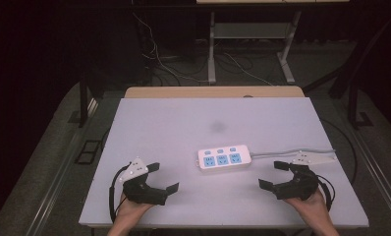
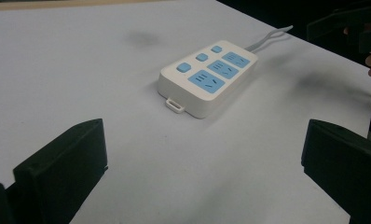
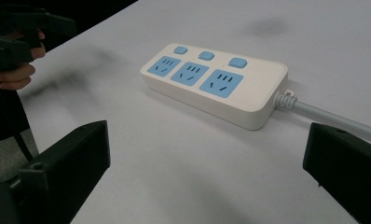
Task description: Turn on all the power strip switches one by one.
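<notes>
Left gripper [image 1: 163, 178]: jaws wide apart, empty, left of the strip.
Power strip [image 1: 225, 158]: white, three blue sockets, three blue buttons, flat mid-table between both grippers.
Cord [image 1: 292, 153]: grey, trails right.
Right gripper [image 1: 274, 175]: jaws spread, empty.
Approach: probably close in squarely on the strip's short ends, low, avoiding the cord.

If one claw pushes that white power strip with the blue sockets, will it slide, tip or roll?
The white rectangular plastic power strip with blue sockets lies flat and low, so it would probably slide, not tip or roll. Its smooth shell may be slippery to pinch. The grey cable trailing from one end would likely drag and swing it.
</notes>
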### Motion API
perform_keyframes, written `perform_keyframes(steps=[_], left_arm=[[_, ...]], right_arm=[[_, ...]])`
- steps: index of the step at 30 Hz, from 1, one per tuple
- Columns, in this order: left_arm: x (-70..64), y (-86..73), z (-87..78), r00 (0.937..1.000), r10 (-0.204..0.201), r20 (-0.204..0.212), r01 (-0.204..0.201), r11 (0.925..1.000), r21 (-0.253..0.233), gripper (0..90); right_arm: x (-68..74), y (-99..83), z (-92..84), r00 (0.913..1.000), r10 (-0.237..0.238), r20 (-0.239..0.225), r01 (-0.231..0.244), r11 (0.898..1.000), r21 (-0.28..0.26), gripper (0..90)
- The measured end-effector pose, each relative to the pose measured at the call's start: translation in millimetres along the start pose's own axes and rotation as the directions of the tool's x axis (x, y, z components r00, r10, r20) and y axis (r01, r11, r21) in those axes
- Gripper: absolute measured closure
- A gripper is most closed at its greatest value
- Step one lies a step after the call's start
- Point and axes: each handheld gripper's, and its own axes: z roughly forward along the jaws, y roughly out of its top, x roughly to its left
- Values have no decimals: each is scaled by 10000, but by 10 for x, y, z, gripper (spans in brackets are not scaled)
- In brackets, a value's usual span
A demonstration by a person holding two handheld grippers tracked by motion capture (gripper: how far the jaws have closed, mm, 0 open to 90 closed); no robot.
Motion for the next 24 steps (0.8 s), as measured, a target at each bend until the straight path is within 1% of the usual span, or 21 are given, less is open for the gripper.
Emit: perform_keyframes(steps=[4,6,12,16,17,22,24], left_arm=[[-6,-2,1,10000,27,26,-27,10000,53,0],[-13,-6,12,9999,99,94,-100,9998,164,0],[-34,-3,36,9995,175,248,-181,9995,249,0],[-37,-3,52,9993,240,277,-248,9992,317,0],[-36,-2,55,9993,238,293,-247,9992,307,0],[-33,-3,52,9993,223,302,-232,9993,295,0],[-36,-4,51,9993,224,301,-234,9993,308,0]], right_arm=[[1,0,-7,9999,-122,35,122,9999,59,6],[-1,0,-10,9998,-149,90,148,9998,102,6],[-22,2,-30,10000,-46,18,45,9999,115,6],[-31,-1,-38,10000,-21,12,20,9998,218,6],[-35,-1,-45,10000,39,-39,-38,9997,254,6],[-32,1,-58,10000,40,-63,-38,9994,349,7],[-32,-2,-60,10000,51,-50,-49,9988,478,7]])
